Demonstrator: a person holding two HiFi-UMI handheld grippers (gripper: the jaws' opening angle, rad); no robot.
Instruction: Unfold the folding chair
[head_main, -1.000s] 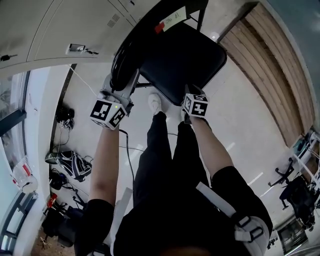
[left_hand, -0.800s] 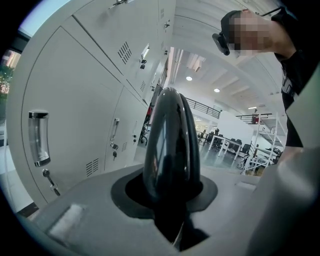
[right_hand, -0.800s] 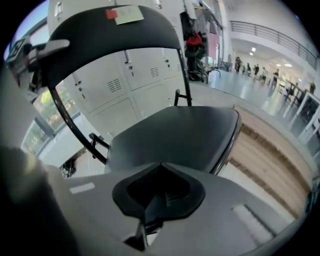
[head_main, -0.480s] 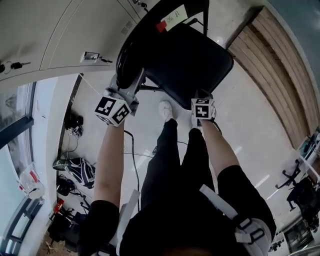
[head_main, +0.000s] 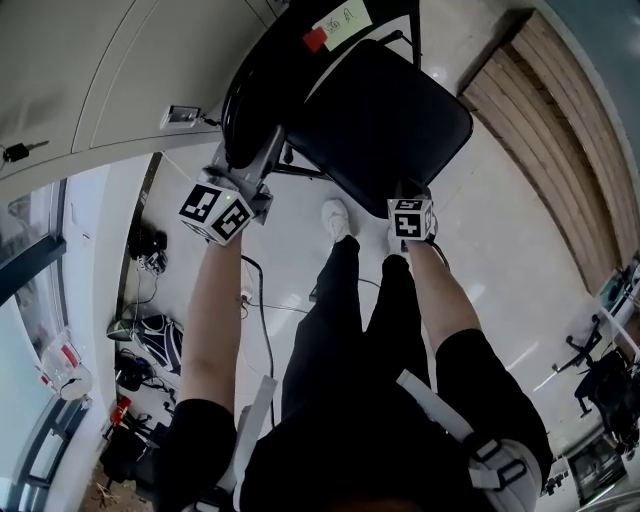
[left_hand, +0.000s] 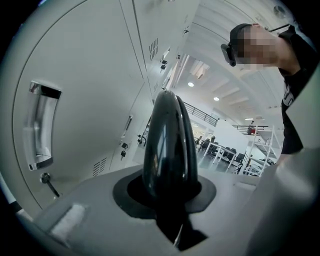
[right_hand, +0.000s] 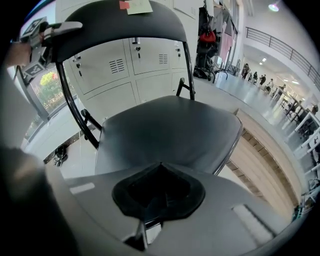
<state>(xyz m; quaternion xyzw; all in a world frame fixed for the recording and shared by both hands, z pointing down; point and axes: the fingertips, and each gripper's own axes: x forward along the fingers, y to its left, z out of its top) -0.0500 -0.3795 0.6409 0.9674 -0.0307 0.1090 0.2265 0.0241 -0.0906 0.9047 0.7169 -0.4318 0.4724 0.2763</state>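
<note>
L gripper (head_main: 256, 165) jaws just clamping backrest (left_hand: 169, 140); R gripper (head_main: 407, 196) jaws together at seat (right_hand: 170, 130) front

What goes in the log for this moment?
left gripper: jaws just closing on backrest | right gripper: shut, at front of seat | seat: folded down

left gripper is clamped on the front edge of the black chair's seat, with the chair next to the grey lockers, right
No. The left gripper is on the backrest, not the front edge of the seat. The left gripper view shows the backrest's black rim between its jaws, which have just been closing. The rest is right: black chair, next to the grey lockers.
</note>
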